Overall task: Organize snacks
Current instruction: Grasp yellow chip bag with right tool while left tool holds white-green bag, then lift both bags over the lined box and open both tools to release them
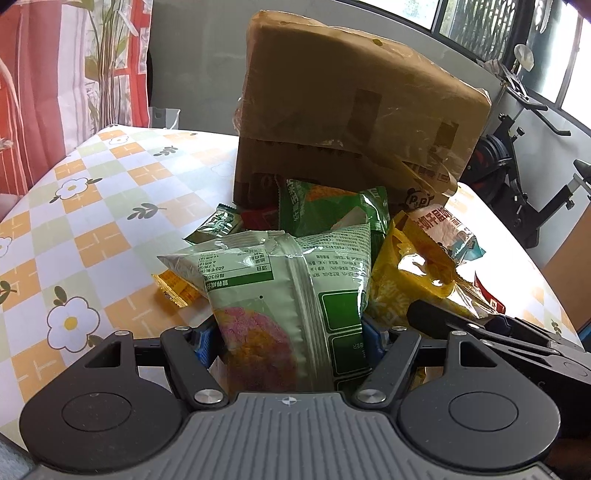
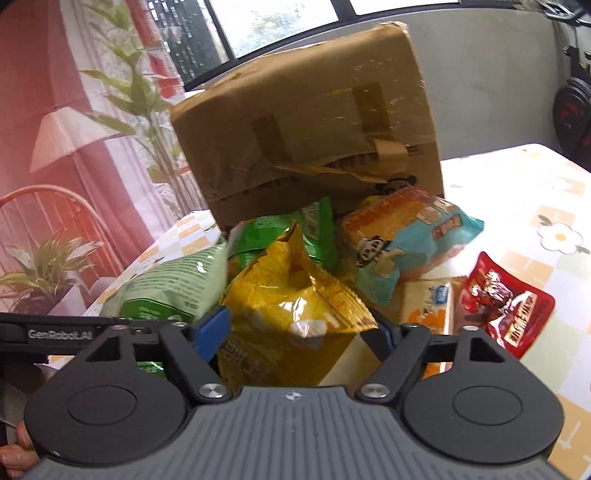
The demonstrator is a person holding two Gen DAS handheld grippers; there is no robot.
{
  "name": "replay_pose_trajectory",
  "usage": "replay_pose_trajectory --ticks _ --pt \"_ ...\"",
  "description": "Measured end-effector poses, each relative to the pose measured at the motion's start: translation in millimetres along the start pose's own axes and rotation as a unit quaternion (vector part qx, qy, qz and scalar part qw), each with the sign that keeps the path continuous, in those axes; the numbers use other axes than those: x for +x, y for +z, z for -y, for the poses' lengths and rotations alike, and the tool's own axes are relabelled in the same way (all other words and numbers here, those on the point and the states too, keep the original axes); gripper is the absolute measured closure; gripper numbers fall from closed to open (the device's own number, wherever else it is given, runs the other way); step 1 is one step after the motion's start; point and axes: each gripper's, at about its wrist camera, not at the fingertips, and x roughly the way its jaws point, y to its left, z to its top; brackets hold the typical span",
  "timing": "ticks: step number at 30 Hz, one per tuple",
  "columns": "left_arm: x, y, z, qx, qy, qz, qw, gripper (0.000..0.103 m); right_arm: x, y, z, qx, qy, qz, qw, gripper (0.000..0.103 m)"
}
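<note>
Snack packets (image 1: 288, 280) heaped before tilted brown box (image 1: 354, 122).

Bright daylight from the windows (image 2: 280, 22) blows out the tablecloth (image 2: 491, 173); fisheye edges bend and blur.

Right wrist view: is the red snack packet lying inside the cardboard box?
No, the red snack packet lies flat on the tablecloth, off to the right of the cardboard box.

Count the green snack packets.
3: a pale packet held in the left gripper, a darker packet behind it, a small packet left of that. Others may be hidden.
</note>
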Motion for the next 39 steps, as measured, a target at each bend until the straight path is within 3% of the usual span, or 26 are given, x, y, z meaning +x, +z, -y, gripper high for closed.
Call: replay_pose_trajectory --ticks 6,13,14,16,22,31,39 --pt "1.2 -0.1 1.8 0.008 0.0 -0.002 1.0 0.029 2.8 -2.5 2.0 0.019 0.004 -0.001 1.0 0.026" --pt "1.2 -0.9 2.9 0.01 -0.001 -0.003 0.9999 0.029 13.4 9.1 12.7 0.074 0.008 0.002 0.997 0.018" --pt "1.0 -0.9 2.4 0.011 -0.002 -0.003 0.9999 0.029 15.1 8.4 12.6 0.076 0.008 -0.001 0.997 0.018" --pt "0.4 -0.7 0.6 0.008 -0.003 -0.002 1.0 0.029 17.1 5.3 11.9 0.075 0.02 -0.009 0.997 0.03" --pt "-6.2 1.0 -7.5 -0.01 0.002 0.006 0.9999 0.029 1.1 3.2 8.8 0.061 0.024 -0.001 0.998 0.044" --pt "-29.6 12.2 -17.0 0.0 0.021 0.055 0.9983 0.029 -30.5 13.4 12.6 0.063 -0.015 0.049 0.997 0.047" --pt "-46.4 27.5 -23.1 0.002 0.029 0.086 0.9958 0.029 -42.8 21.0 19.8 0.07 -0.013 0.055 0.996 0.047"
